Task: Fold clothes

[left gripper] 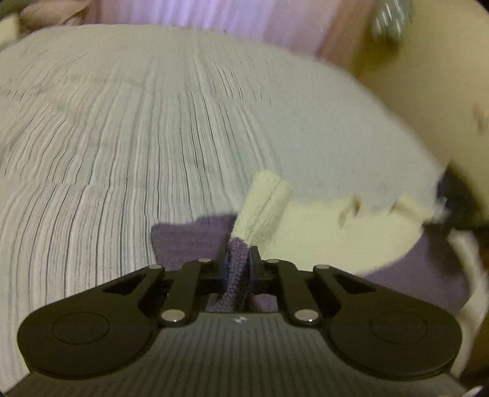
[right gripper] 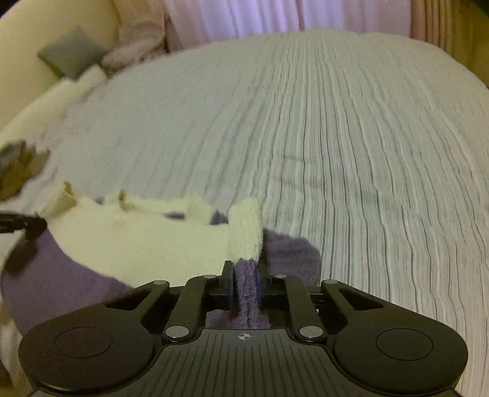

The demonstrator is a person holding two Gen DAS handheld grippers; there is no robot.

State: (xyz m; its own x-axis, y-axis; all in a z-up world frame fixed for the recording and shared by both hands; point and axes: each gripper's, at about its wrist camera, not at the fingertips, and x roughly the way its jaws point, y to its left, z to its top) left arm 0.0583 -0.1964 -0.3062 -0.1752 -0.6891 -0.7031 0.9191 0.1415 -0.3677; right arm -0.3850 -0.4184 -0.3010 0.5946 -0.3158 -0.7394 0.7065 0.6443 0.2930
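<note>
The jaws of the left gripper (left gripper: pixel 238 253) are clamped on a bunched fold of purple knit, one corner of the purple and cream garment (left gripper: pixel 330 232), and the jaws of the right gripper (right gripper: pixel 246 271) are likewise pressed tight on a doubled purple edge of the same piece, with no gap showing beside the cloth in either wrist view. Starting at the left of the right wrist view, a cream headboard (right gripper: pixel 45 39) curves round, with a grey cushion (right gripper: pixel 71 55) leaning on it and a small brown and grey crumpled item (right gripper: pixel 18 171) lying lower on the cover. Next comes the garment itself, stretched between the two grippers just above the striped bedspread (right gripper: pixel 351 137): its cream part has short ribbed tabs sticking up along the far edge, and its purple part hangs toward the camera. Further right the bedspread runs wide and mostly flat, marked by thin dark lines and a few soft creases. Beyond it hang pale pink curtains (right gripper: pixel 244 15). Both views are blurred.
</note>
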